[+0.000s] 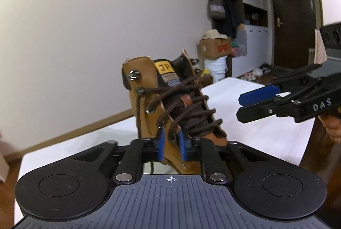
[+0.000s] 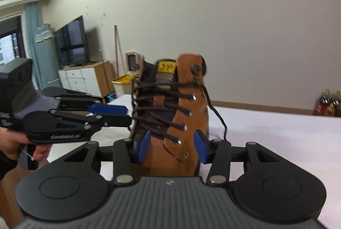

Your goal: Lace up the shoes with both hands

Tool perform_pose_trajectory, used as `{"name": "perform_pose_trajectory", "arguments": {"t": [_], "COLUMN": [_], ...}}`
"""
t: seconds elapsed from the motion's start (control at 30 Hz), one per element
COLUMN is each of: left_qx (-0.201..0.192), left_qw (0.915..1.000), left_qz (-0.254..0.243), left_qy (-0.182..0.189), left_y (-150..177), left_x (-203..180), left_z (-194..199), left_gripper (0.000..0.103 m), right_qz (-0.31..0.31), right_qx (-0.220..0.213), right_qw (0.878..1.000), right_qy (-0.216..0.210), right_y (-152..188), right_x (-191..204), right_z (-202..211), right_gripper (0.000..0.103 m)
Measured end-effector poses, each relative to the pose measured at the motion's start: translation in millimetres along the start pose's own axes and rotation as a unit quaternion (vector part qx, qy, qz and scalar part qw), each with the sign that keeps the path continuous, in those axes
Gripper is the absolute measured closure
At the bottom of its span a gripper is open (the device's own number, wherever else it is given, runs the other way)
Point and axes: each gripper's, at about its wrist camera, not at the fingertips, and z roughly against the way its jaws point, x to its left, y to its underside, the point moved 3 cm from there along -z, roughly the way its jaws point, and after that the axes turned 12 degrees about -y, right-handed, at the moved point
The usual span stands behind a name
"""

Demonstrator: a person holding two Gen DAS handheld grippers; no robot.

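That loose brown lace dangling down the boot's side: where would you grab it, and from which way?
Probably the lace at its free-hanging middle stretch, below the upper eyelet, where it swings clear of the boot. Come in from the open side away from the leather, with the jaws straddling the strand crosswise. Nearer the eyelet it hugs the boot.
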Motion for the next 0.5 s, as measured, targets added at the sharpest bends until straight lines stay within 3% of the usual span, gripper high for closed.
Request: {"name": "perform_pose_trajectory", "arguments": {"t": [0.17, 0.3, 0.37, 0.5], "left_qx": [-0.012, -0.011, -0.007, -0.011], "left_qw": [0.9999, 0.9999, 1.0000, 0.9999], "left_qz": [0.008, 0.011, 0.003, -0.003], "left_qy": [-0.004, -0.006, -0.002, 0.006], "left_y": [-7.7, -12.9, -14.3, -19.6], "left_x": [-1.9, -6.0, -10.8, -22.7], "left_z": [-7.7, -22.6, -32.0, -42.5], "left_gripper": [0.091, 0.091, 0.091, 0.091], "right_qz": [0.042, 0.056, 0.072, 0.130], "right_qx": [0.002, 0.009, 0.014, 0.029], "right_qw": [0.999, 0.998, 0.997, 0.991], "right_qy": [-0.004, 0.005, 0.007, 0.025], "right_y": [-7.6, -8.1, -7.2, -5.6], "right_x": [6.4, 4.8, 6.6, 14.1], "right_z": [-4.6, -10.1, -13.0, -23.4], "right_gripper": [0.069, 0.072, 0.086, 0.088]}}
